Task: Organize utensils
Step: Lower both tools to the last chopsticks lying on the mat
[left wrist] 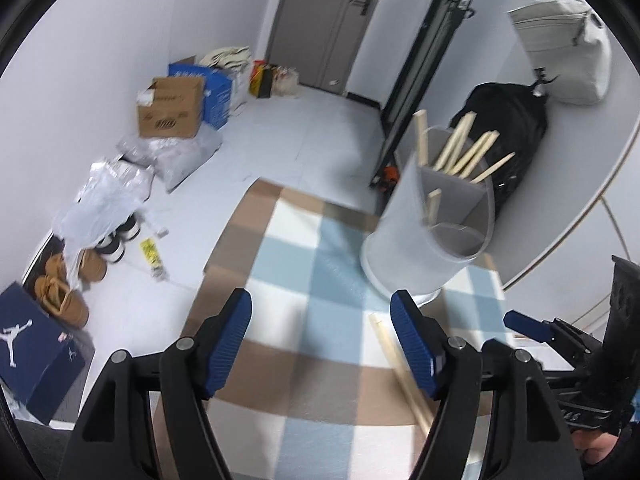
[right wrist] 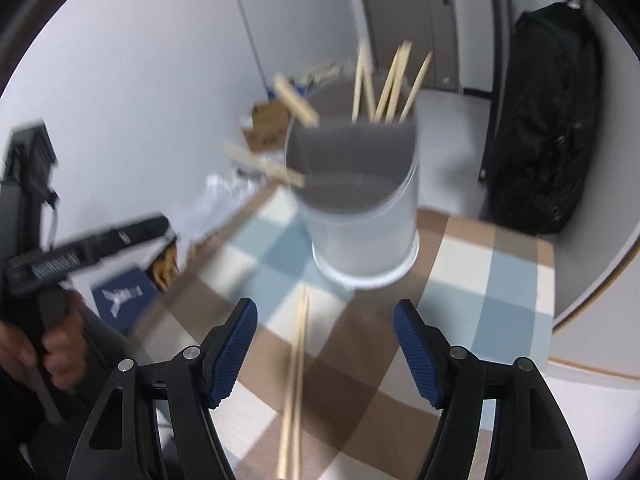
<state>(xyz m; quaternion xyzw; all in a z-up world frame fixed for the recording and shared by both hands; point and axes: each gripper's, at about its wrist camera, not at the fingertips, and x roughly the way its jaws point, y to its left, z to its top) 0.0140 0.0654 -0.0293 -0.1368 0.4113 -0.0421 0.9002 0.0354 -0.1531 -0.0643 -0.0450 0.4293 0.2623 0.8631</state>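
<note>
The left tool (left wrist: 320,336) stands spread, its blue ribbed pads (left wrist: 230,344) apart with nothing between them; it hangs over the table (left wrist: 340,420), which wears a checked cloth of blue, white and tan squares. The right tool (right wrist: 325,344) is likewise spread and pinches nothing; a pair of pale wooden chopsticks (right wrist: 296,380) lies flat on the cloth, running lengthwise through the gap between its pads without touching either (the picture is blurred here).

From the left wrist view, that same pair lies just beside the left tool's right-hand pad, partly hidden behind it. The translucent white cylindrical plastic holder (left wrist: 428,236) stands upright on the cloth, beyond both tools; a grey divider splits it into compartments. Several wooden chopsticks (left wrist: 466,152) lean in the far compartment; one short stick end (left wrist: 433,204) shows in another.

A black backpack (right wrist: 548,128) stands against the wall behind the table; a brown cardboard box (left wrist: 170,108) rests on the floor; a person's hand (right wrist: 60,352) grips the other handle.
</note>
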